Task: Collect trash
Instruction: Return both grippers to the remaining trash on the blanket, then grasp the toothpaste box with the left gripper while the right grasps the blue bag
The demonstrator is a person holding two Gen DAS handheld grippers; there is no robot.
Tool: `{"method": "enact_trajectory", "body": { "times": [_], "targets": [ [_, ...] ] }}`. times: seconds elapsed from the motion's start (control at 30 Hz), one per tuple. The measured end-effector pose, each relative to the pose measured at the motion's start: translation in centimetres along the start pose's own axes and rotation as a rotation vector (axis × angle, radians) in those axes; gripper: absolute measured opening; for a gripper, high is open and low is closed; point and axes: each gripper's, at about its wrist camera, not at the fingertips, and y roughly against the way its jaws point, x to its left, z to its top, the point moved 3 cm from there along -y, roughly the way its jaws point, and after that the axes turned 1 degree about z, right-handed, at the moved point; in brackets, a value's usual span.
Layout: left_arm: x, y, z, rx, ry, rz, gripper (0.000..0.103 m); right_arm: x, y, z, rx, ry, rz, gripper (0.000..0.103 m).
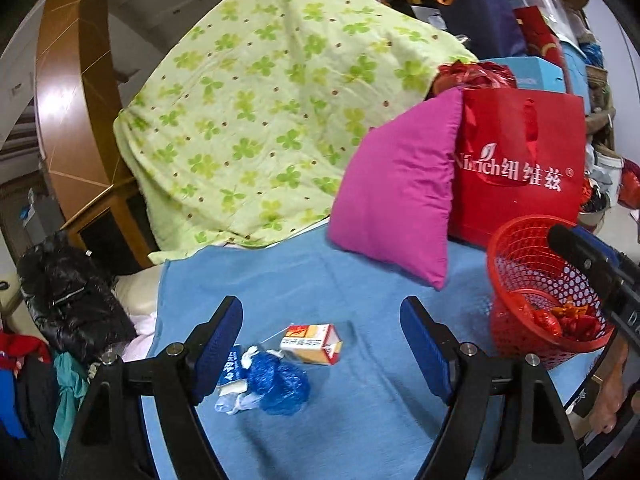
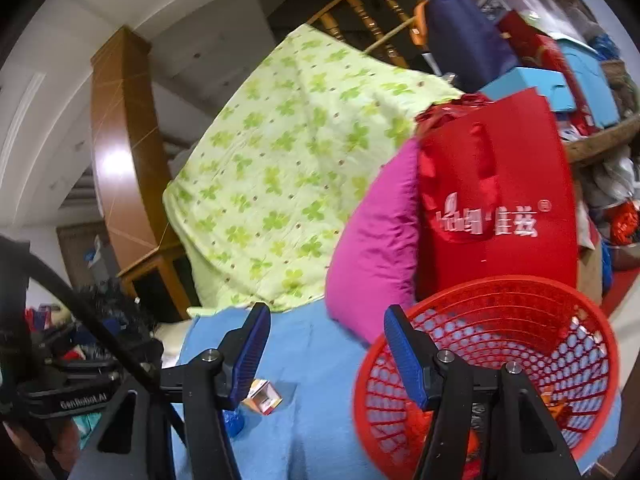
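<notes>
On the blue cloth lie a small orange and white carton, a crumpled blue wrapper and white and blue paper scraps. My left gripper is open and empty, its jaws wide on either side of this trash, just above it. A red mesh basket with red wrappers inside stands to the right. My right gripper is open and empty, held above the near left rim of the basket. The carton shows in the right wrist view too.
A magenta pillow and a red tote bag stand behind the basket. A green clover quilt covers the back. A black jacket lies at the left. Boxes and bags pile at the back right.
</notes>
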Motion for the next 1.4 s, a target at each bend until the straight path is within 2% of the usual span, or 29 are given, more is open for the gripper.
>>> {"method": "enact_trajectory", "body": {
  "times": [0.97, 1.13, 1.23, 1.27, 1.4],
  "targets": [
    [8.2, -3.1, -4.5, 0.075, 0.139, 0.049, 0.082, 6.8, -7.0, -4.7, 0.172, 0.107, 0.053, 0.064],
    [11.3, -6.1, -7.8, 0.158, 0.193, 0.079, 0.082, 7.9, -9.1, -6.5, 0.251, 0.123, 0.055, 0.064],
    [13.9, -8.9, -11.0, 0.252, 0.249, 0.116, 0.082, 8.6, -11.2, -8.0, 0.327, 0.139, 0.05, 0.064],
    [15.1, -9.9, -12.3, 0.288, 0.273, 0.136, 0.082, 8.6, -11.2, -8.0, 0.327, 0.139, 0.05, 0.064],
    [18.4, -12.3, -16.4, 0.377, 0.344, 0.182, 0.082, 9.4, -13.7, -9.8, 0.408, 0.146, 0.053, 0.064]
  ]
}}
